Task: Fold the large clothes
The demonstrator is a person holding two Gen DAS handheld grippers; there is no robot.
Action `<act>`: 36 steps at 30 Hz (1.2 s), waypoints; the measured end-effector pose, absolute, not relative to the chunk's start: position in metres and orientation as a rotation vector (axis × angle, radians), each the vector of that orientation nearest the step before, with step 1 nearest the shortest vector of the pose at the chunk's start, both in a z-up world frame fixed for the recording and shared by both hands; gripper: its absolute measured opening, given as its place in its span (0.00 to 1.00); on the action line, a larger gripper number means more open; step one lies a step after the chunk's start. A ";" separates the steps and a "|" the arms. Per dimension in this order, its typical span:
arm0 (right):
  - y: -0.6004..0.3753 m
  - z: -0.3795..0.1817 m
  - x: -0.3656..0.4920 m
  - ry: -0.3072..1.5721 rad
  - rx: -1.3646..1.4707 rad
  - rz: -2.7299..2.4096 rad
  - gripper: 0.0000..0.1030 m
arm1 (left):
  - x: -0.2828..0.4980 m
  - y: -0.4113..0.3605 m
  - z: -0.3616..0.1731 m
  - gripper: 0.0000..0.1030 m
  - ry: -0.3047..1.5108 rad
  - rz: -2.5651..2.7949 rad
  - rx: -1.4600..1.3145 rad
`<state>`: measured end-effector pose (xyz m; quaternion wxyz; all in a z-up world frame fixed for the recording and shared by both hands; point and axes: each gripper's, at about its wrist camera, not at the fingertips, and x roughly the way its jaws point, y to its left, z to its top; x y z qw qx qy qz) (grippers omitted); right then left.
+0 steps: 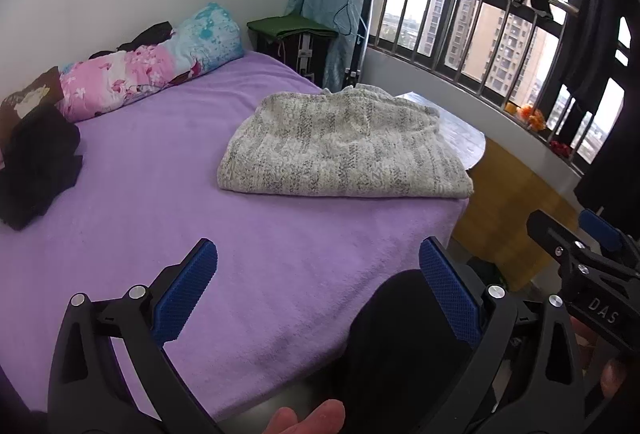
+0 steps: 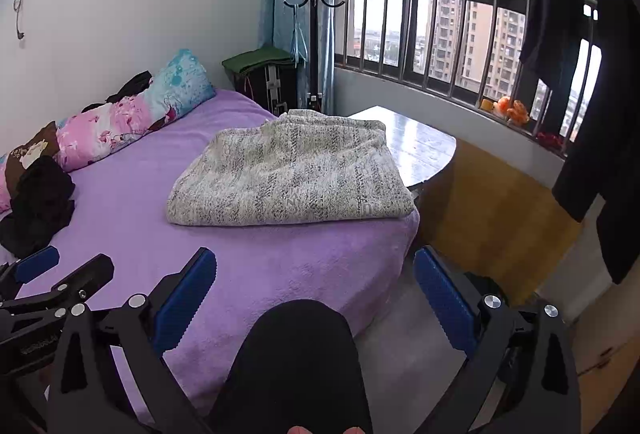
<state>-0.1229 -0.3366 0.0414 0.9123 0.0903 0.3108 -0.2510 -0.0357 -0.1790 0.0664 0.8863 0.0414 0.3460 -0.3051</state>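
Observation:
A grey-and-white knitted garment (image 1: 344,146) (image 2: 288,174) lies folded into a thick rectangle on the purple bed (image 1: 168,170) (image 2: 132,202), near its right corner. My left gripper (image 1: 320,286) is held open above the bed's near edge, well short of the garment, with nothing between its blue pads (image 1: 188,290). My right gripper (image 2: 316,290) is also open and empty, back from the bed corner. Each gripper shows at the edge of the other's view: the right gripper (image 1: 576,234) and the left gripper (image 2: 68,270). A person's dark-clad knee (image 2: 300,350) rises between the right fingers.
A heap of black clothes (image 1: 38,170) lies at the bed's left, beside floral pillows (image 1: 152,70). A low table (image 2: 416,142) stands off the bed's right corner. Behind are a barred window (image 2: 440,34), a coat stand (image 2: 314,6), a blue curtain and dark hanging garments (image 2: 600,114).

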 end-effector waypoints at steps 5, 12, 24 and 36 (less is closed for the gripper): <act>-0.334 0.042 -0.123 0.636 0.178 -0.516 0.94 | -0.036 -0.179 0.067 0.94 0.720 -0.631 0.086; -0.333 0.043 -0.123 0.629 0.167 -0.519 0.94 | -0.034 -0.178 0.066 0.94 0.730 -0.640 0.077; -0.328 0.044 -0.122 0.622 0.145 -0.505 0.94 | -0.033 -0.181 0.066 0.94 0.738 -0.630 0.084; -0.328 0.044 -0.123 0.616 0.146 -0.508 0.94 | -0.034 -0.181 0.066 0.94 0.738 -0.640 0.078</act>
